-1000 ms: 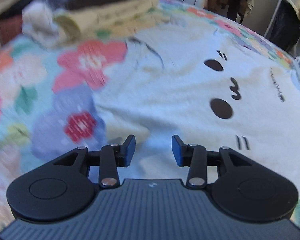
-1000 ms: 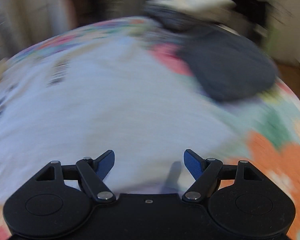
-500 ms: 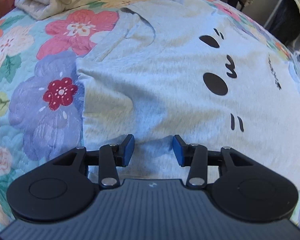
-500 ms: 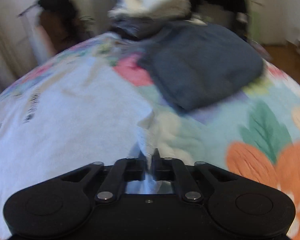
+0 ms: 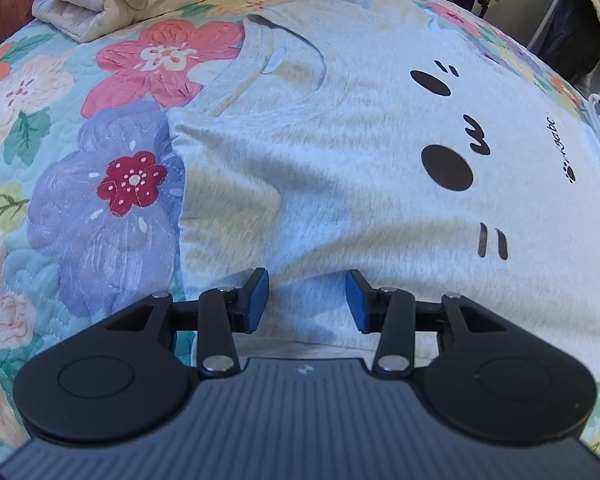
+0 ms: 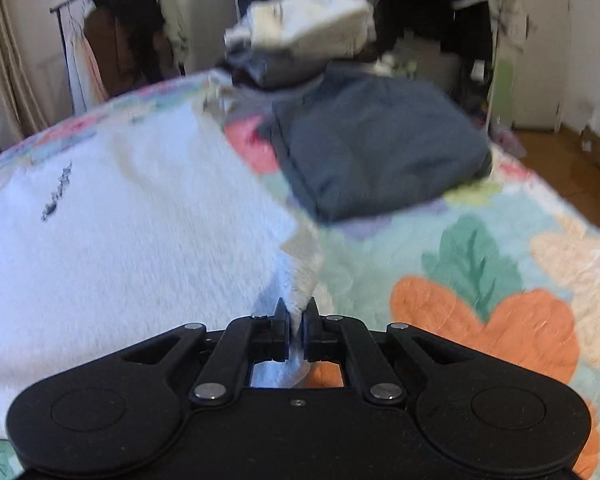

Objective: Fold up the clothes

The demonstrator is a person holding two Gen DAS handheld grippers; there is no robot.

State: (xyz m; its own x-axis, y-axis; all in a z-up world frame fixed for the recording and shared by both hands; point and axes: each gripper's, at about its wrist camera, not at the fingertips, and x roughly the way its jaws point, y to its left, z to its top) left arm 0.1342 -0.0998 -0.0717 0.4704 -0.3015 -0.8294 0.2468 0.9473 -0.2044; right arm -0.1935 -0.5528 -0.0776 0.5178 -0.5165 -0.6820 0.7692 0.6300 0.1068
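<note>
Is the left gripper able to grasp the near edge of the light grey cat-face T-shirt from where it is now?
Probably yes. The left gripper is open right over the light grey cat-face T-shirt, with only flat fabric between its fingers and nothing blocking. The shirt's near edge lies just below.

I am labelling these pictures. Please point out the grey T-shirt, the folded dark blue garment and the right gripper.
grey T-shirt (image 5: 340,128): left wrist view, on the chest above the printed face.
folded dark blue garment (image 6: 380,144): right wrist view, on its top surface.
right gripper (image 6: 296,334): right wrist view, between the fingers, shut on the shirt's edge.
</note>
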